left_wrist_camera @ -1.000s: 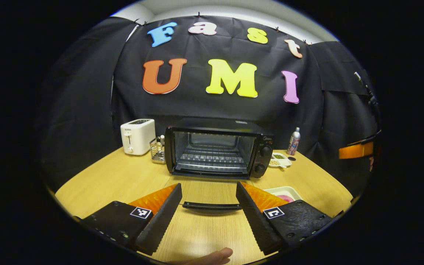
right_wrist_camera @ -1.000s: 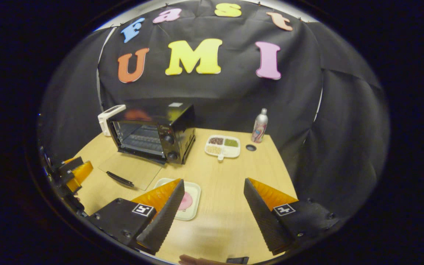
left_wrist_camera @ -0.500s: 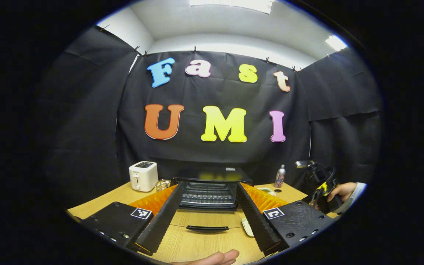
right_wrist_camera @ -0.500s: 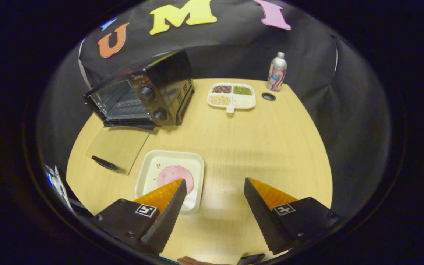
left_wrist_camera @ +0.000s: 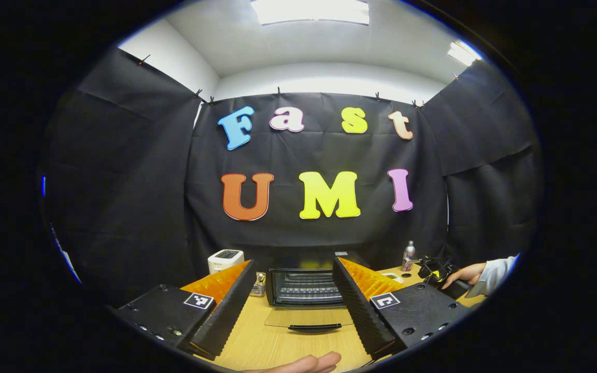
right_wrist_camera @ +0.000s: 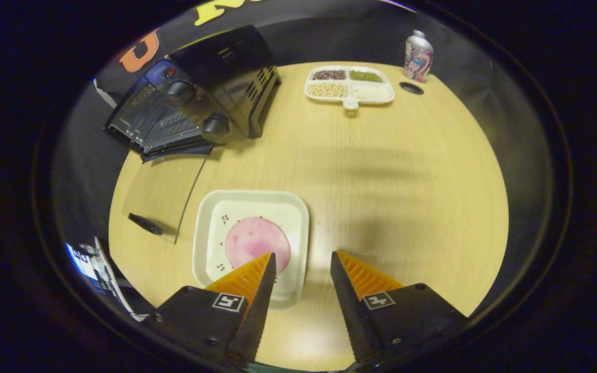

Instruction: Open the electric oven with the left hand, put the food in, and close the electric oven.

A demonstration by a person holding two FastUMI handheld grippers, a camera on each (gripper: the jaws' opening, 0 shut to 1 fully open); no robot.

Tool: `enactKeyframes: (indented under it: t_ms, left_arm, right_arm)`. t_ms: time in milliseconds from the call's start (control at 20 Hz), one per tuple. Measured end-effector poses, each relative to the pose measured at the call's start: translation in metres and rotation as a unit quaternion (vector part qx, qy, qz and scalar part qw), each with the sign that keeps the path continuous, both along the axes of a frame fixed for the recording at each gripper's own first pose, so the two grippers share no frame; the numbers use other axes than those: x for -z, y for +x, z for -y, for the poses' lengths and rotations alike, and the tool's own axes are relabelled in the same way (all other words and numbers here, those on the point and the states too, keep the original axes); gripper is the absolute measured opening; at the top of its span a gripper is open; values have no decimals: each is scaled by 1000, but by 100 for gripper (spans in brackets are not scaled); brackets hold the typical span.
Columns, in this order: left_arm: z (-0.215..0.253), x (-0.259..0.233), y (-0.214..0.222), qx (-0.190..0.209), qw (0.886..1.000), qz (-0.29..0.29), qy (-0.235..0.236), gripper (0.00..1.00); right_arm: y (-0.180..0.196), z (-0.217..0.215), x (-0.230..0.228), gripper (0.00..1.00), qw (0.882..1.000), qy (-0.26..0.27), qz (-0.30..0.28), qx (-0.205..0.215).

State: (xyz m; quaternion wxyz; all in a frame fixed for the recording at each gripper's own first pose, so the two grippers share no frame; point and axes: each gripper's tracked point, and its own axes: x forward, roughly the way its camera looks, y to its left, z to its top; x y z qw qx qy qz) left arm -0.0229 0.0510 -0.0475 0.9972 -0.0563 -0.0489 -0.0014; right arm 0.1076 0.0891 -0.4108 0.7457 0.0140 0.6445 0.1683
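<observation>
Right gripper view: we look down on the wooden table [right_wrist_camera: 381, 171], where the right gripper [right_wrist_camera: 298, 264] hangs with its fingers apart and nothing between them, straddling the near right edge of the white tray [right_wrist_camera: 298, 228]. On the tray lies the food [right_wrist_camera: 257, 242], a round pink slice, partly hidden by the left-hand finger. To the upper left stands the electric oven [right_wrist_camera: 200, 98], its glass door [right_wrist_camera: 164, 191] folded down flat onto the table beside the tray, the dark handle at its outer edge. Farther back we see a divided dish [right_wrist_camera: 350, 89] of beans and grains and, just beside it, a small bottle [right_wrist_camera: 417, 49].

Left gripper view: the left gripper [left_wrist_camera: 293, 282] is raised and released, holding nothing, its fingers framing the open oven [left_wrist_camera: 303, 286]. A white toaster [left_wrist_camera: 224, 260] stands left of the oven. At right, a hand [left_wrist_camera: 462, 273] in a pale sleeve holds the other gripper above the table edge.
</observation>
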Motion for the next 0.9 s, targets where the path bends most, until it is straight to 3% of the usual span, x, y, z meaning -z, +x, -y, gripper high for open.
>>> enactKeyframes:
  t_ms: [50,100,200,250,500,700,900]
  left_arm:
    - [-1,0,0,-3,1000,-2,-1,94]
    - [-2,1,1,-5,1000,-4,-3,94]
    - [-3,2,3,-7,1000,-8,-8,94]
    - [-3,2,2,-8,1000,-8,-10,94]
    - [4,0,0,-5,1000,-8,0,94]
    - [6,-3,-4,-5,1000,-10,24,94]
    - [12,-12,-17,2,1000,-3,18,94]
  right_arm:
    - [-1,-3,5,59,1000,10,-20,2]
    - [2,-1,10,48,999,9,-34,9]
    - [9,3,16,10,999,17,-47,9]
    - [7,1,21,2,999,26,-48,3]
    - [9,3,13,1,995,79,-59,21]
    - [6,12,13,4,988,123,-73,60]
    - [7,31,2,4,980,152,-80,104]
